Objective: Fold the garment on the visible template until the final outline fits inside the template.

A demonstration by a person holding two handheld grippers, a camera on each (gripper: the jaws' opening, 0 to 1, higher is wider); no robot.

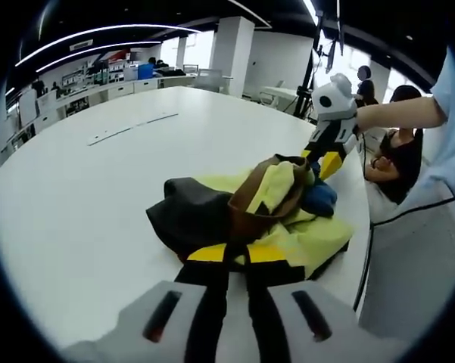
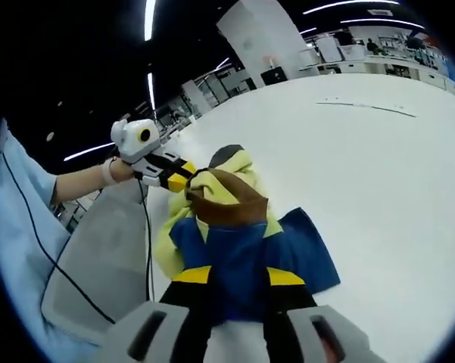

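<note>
The counter (image 1: 98,197) is a broad white sheet that runs from the lower left of the left gripper view up to the middle top. On it, just right of centre, my garment (image 1: 250,219) lies bunched in a heap of yellow, brown, dark grey and blue, near the counter's right edge.

My left tool (image 1: 236,255) rises from the bottom of that view with its yellow-tipped jaws drawn narrow on the near yellow hem. In the right gripper view my right tool (image 2: 238,278) comes up from the bottom centre, jaws closed in on the blue panel of the same heap.

I judge this an early step: both ends are pinched and the cloth is still crumpled, not yet laid flat. The next move calls for drawing the two tools apart to spread it before any fold.

I cannot make out the template; if it is there, the heap covers it or it blends into the white. The garment's cut and sleeves are lost in the folds. Thin marks (image 1: 132,128) at upper left are too faint to read.
</note>
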